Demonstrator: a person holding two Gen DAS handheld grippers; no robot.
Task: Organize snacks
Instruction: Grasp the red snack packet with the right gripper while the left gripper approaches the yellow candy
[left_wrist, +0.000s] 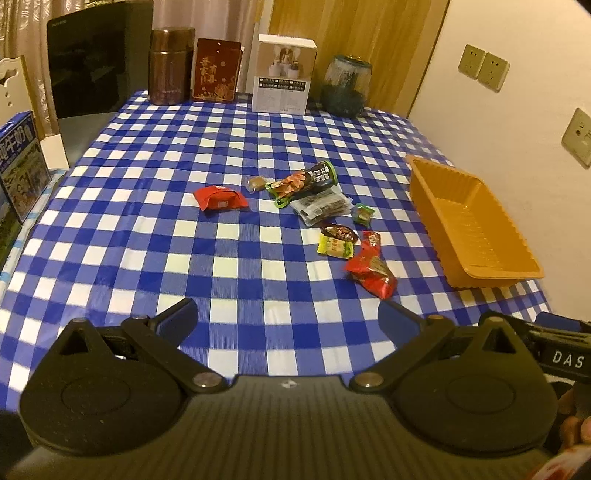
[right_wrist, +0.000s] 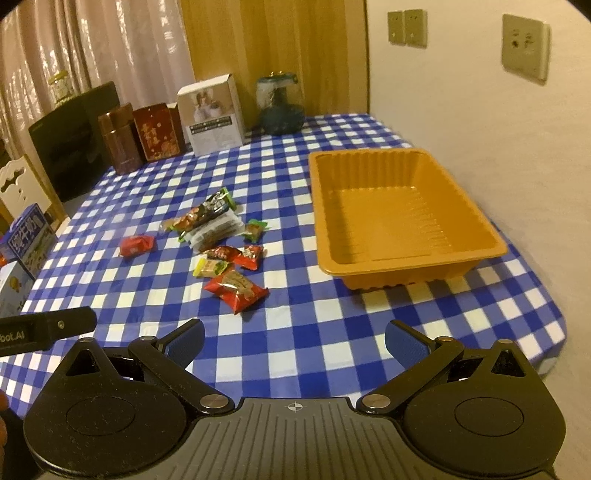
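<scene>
Several wrapped snacks lie scattered mid-table on the blue checked cloth: a red packet (left_wrist: 220, 197) (right_wrist: 137, 246) off to the left, a long dark packet (left_wrist: 306, 180) (right_wrist: 201, 214), a clear striped packet (left_wrist: 321, 208), a yellow-green candy (left_wrist: 334, 248) (right_wrist: 210, 266) and a large red packet (left_wrist: 371, 273) (right_wrist: 236, 288) nearest me. An orange tray (left_wrist: 469, 221) (right_wrist: 402, 236) stands to their right with nothing in it. My left gripper (left_wrist: 287, 319) is open and hovers near the table's front. My right gripper (right_wrist: 294, 339) is open too, short of the large red packet and the tray.
Along the far edge stand a brown canister (left_wrist: 170, 66), a red tin (left_wrist: 217, 70), a white box (left_wrist: 284, 74) and a glass jar (left_wrist: 345, 86). A black appliance (left_wrist: 92, 59) and milk cartons (left_wrist: 18, 166) sit at the left. A wall with sockets (right_wrist: 524, 46) runs right of the tray.
</scene>
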